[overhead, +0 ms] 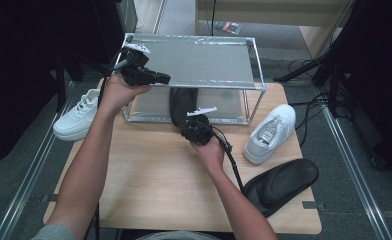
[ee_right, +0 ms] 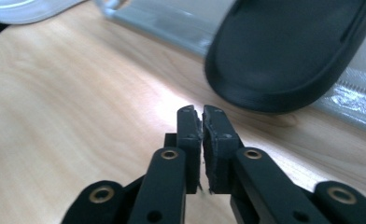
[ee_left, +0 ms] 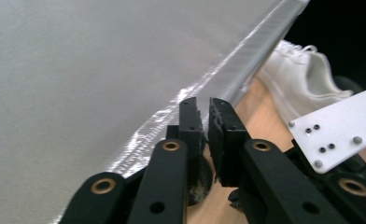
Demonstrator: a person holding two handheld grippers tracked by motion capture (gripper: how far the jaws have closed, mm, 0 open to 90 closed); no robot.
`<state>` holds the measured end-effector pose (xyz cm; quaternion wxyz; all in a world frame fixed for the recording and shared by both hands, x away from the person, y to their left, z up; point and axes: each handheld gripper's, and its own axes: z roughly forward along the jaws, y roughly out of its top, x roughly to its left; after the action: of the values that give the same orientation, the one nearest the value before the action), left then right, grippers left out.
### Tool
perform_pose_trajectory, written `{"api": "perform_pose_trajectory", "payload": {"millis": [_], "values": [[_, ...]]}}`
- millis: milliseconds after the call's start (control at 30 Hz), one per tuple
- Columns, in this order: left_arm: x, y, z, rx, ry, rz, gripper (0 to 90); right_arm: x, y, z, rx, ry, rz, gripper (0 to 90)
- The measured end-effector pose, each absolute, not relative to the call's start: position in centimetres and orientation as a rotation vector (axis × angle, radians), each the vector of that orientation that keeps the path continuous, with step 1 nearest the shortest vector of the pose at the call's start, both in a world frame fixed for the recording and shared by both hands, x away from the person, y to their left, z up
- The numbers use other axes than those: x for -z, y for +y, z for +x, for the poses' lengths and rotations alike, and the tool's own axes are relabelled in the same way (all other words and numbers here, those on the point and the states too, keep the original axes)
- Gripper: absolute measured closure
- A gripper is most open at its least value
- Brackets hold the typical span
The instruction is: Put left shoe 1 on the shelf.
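- High view: the left tongs (overhead: pixel 159 77) hover at the near left edge of the metal rack (overhead: pixel 204 62); the right tongs (overhead: pixel 193 129) sit just before a black slipper (overhead: pixel 181 102) under it.
- Left gripper view: the jaws stand a narrow slit apart, holding nothing, above the bench (ee_left: pixel 260 116).
- Right gripper view: the jaws are barely parted and empty; the slipper (ee_right: pixel 288 51) lies just beyond.

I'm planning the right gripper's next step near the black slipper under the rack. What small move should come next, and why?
Probably open the right gripper wider and ease it toward the black slipper. Its jaws stand almost together with nothing between them, just short of the slipper's rounded end, which lies half under the metal rack.
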<state>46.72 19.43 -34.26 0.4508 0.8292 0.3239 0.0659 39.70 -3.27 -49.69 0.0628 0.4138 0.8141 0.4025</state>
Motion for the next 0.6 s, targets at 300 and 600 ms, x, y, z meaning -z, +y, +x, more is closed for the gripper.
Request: {"api": "perform_pose_trajectory", "payload": {"millis": [300, 600], "values": [[34.2, 18.3, 45.3, -0.028, 0.850, 2.075, 55.6, 47.6, -5.0, 37.0, -1.291, 2.511, 1.121, 57.5], [34.4, 18.0, 43.0, -0.021, 0.816, 2.076, 40.3, 46.1, -7.2, 35.1, -1.331, 2.536, 1.040, 51.7]]}}
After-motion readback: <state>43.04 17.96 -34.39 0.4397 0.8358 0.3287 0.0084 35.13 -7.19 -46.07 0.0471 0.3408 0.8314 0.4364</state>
